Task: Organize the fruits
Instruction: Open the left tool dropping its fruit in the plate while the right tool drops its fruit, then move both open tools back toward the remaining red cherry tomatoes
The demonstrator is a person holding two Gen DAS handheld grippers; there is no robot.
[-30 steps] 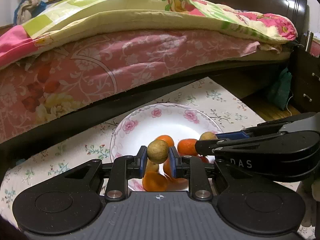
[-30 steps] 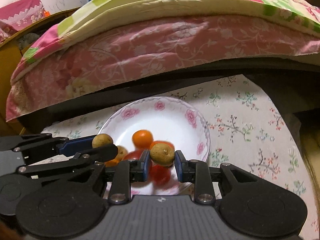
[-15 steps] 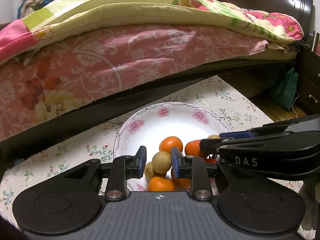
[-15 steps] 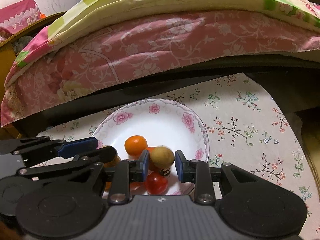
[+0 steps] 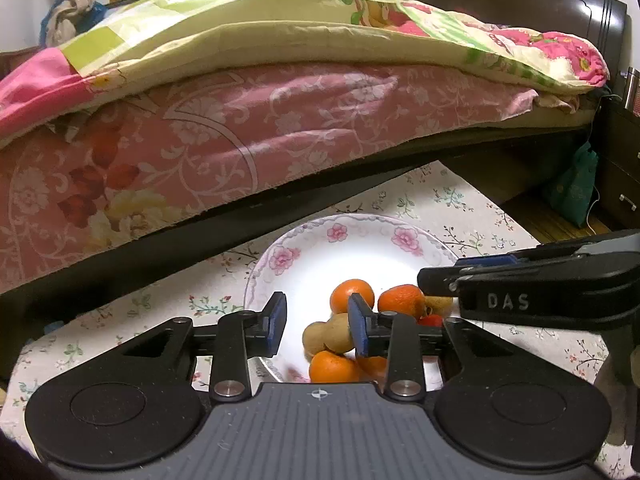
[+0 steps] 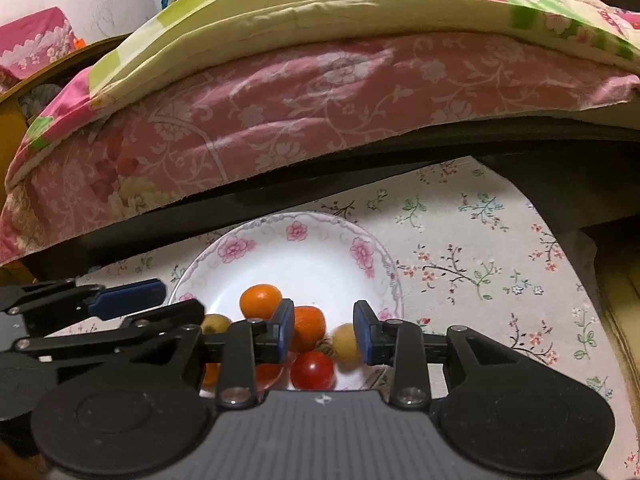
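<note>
Left wrist, left gripper (image 5: 316,322) opening, angled down

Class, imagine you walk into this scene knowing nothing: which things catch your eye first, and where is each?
First, the white plate with pink flowers on the floral cloth, holding a heap of oranges, brown fruits and a red tomato at its near side. Both black tongs, left and right, hang over the heap, jaws opening, nothing gripped. Behind looms a bed under a pink floral sheet.

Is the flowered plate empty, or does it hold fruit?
It holds fruit: the plate carries oranges, brown round fruits and a red tomato.
</note>
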